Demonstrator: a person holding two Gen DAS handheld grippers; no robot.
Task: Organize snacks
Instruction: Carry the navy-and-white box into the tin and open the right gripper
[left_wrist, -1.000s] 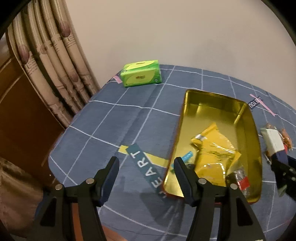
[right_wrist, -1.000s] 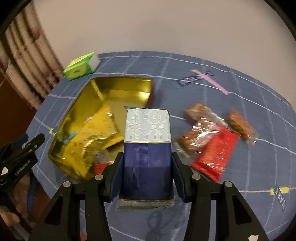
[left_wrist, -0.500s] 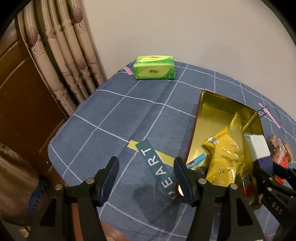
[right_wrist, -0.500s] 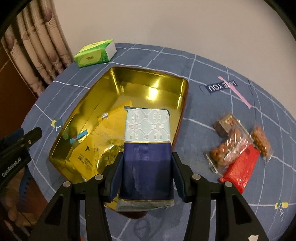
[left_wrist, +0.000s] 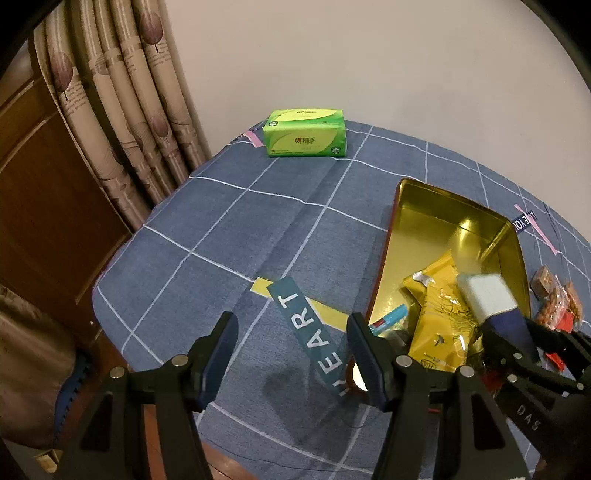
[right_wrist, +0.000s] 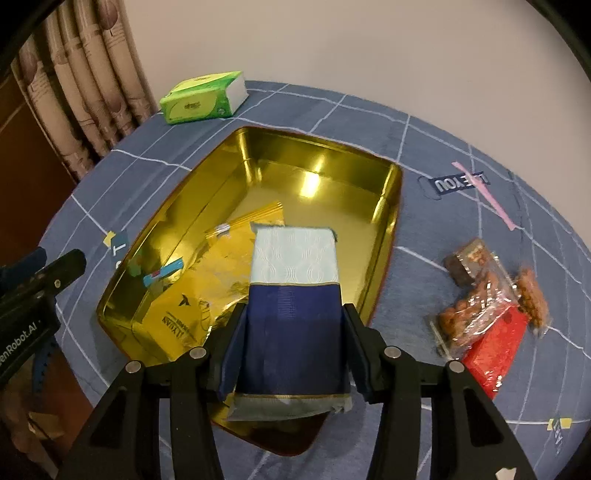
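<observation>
My right gripper (right_wrist: 291, 336) is shut on a blue and pale-blue snack packet (right_wrist: 293, 295) and holds it over the near half of the gold tin (right_wrist: 317, 184). The tin holds yellow packets (right_wrist: 221, 273) and a small blue wrapper (right_wrist: 164, 273). The packet (left_wrist: 487, 295) and the tin (left_wrist: 443, 218) also show in the left wrist view. My left gripper (left_wrist: 290, 354) is open and empty over the tablecloth, left of the tin. A red packet (right_wrist: 495, 347) and clear bags of brown snacks (right_wrist: 476, 302) lie right of the tin.
A green tissue pack (left_wrist: 306, 133) lies at the table's far left corner (right_wrist: 203, 98). Curtains (left_wrist: 129, 110) and a wooden door (left_wrist: 37, 206) stand left of the table. The blue checked tablecloth (left_wrist: 221, 240) covers the table.
My right gripper has carried the blue packet leftward from beside the tin to over it. My left gripper has drawn back and to the left, away from the tin.
</observation>
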